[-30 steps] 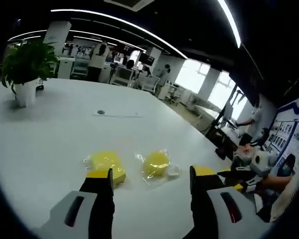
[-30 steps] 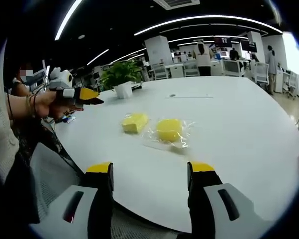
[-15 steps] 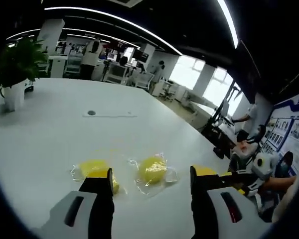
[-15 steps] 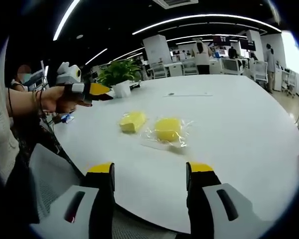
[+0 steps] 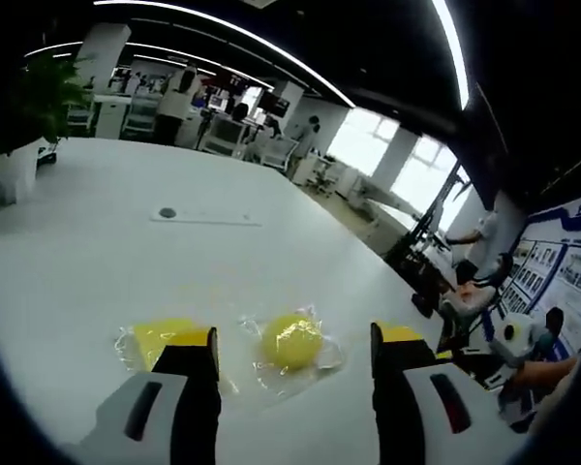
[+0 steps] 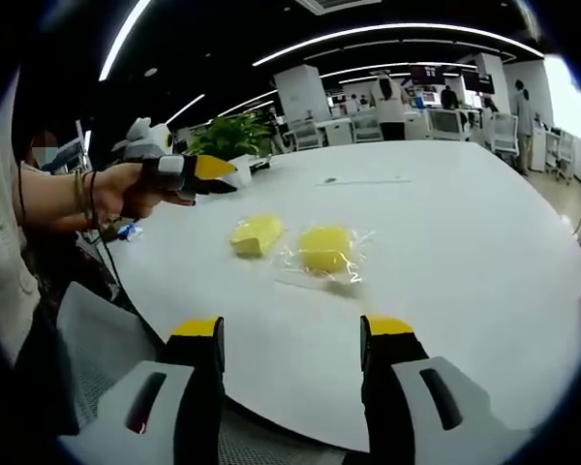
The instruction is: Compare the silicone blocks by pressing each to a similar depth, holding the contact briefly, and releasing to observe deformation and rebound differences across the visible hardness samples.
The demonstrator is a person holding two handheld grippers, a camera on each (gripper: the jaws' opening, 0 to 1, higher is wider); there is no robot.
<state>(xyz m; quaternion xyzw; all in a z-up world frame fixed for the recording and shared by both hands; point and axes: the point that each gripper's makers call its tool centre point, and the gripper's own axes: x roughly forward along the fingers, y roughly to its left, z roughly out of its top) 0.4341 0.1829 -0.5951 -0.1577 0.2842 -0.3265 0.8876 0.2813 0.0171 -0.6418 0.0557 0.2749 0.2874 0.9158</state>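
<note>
White round table (image 6: 484, 262): spanning most of the right gripper view, carrying everything below; also lying under the left gripper view (image 5: 97, 242).

Potted plant (image 6: 234, 145): standing upright in a white pot at the far edge of the table, behind the left gripper's tips as seen in the right gripper view; showing again at the left edge of the left gripper view (image 5: 24, 116).

Left gripper (image 5: 292, 341): hovering low over the table with jaws spread apart and gripping nothing; its left jaw overlapping the near edge of the square block, the round block showing between the two jaws. Appearing in the right gripper view (image 6: 216, 169) held in a hand (image 6: 126, 194), yellow tips pointing toward the table; jaw gap not readable from there.

Right gripper (image 6: 290, 329): hanging at the near edge of the table, jaws parted and empty, well apart from both blocks.

Round yellow silicone block (image 6: 325, 249): lying flat in a clear wrapper near the table's middle, just beside the square one, not touching it; also (image 5: 290, 339).

Square yellow silicone block (image 6: 255, 235): lying flat in a clear wrapper, nearer the plant side; also (image 5: 160, 337).

Dark spot (image 5: 168, 212): sitting on the tabletop beyond the blocks.
</note>
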